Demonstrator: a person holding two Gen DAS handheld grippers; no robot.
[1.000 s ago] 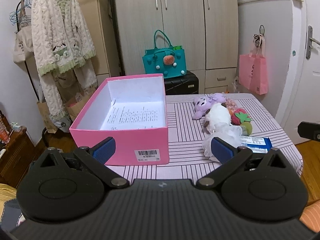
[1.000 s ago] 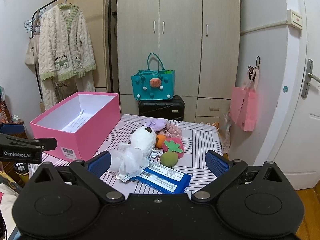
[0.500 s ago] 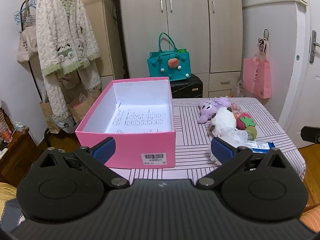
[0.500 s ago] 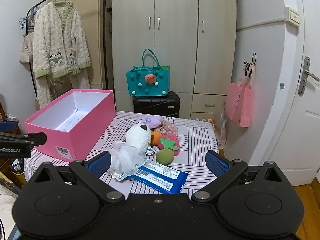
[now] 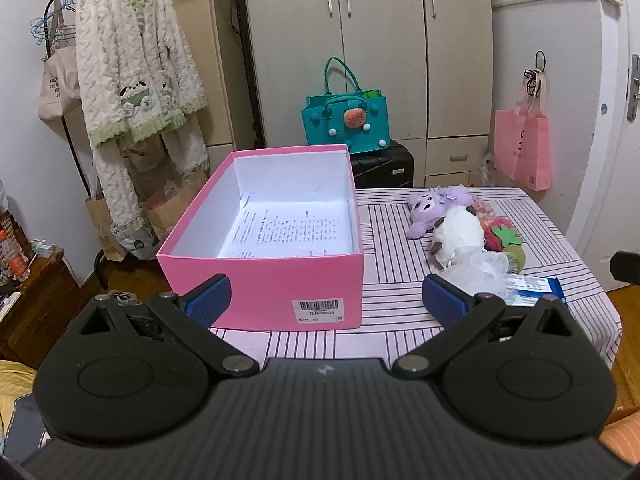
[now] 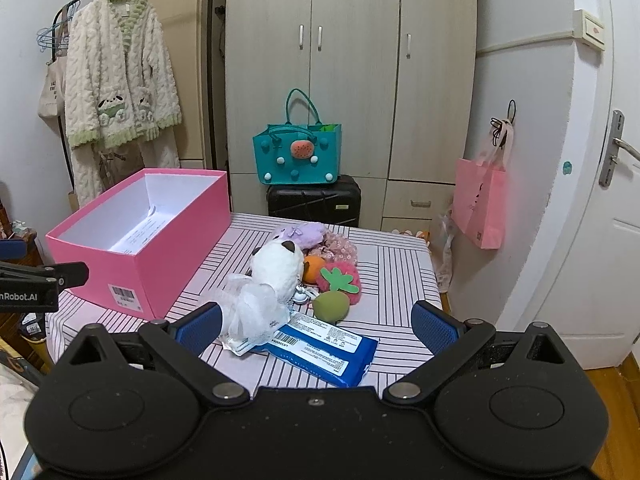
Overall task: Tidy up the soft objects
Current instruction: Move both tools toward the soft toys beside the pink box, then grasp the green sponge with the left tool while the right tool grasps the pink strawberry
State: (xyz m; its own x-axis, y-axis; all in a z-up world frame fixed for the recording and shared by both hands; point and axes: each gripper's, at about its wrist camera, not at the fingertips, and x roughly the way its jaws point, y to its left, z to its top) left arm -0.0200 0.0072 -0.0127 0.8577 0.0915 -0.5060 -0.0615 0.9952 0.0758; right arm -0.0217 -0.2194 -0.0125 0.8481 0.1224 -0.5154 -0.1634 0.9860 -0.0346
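An open pink box [image 5: 276,288] [image 6: 160,256] with a printed sheet inside sits on the left of the striped table [image 6: 400,276]. To its right lies a heap of soft things: a white plush [image 6: 278,264] [image 5: 458,232], a purple plush [image 5: 436,206] [image 6: 300,234], a white mesh puff [image 6: 250,304], a strawberry toy [image 6: 340,278], a green ball [image 6: 330,306], an orange ball [image 6: 314,266] and a blue wipes pack [image 6: 324,346]. My left gripper [image 5: 326,300] is open before the box. My right gripper [image 6: 316,326] is open above the wipes pack. Both are empty.
A teal bag [image 6: 298,156] rests on a black suitcase [image 6: 314,200] before the wardrobe [image 6: 352,60]. A fleece robe [image 5: 136,80] hangs on a rack at left. A pink bag [image 6: 482,200] hangs by the door. The left gripper's side [image 6: 32,284] shows at the right view's left edge.
Both grippers have drawn back and risen a little from the table, so box and toys look smaller. Both stay open and empty. Nothing on the table has moved.
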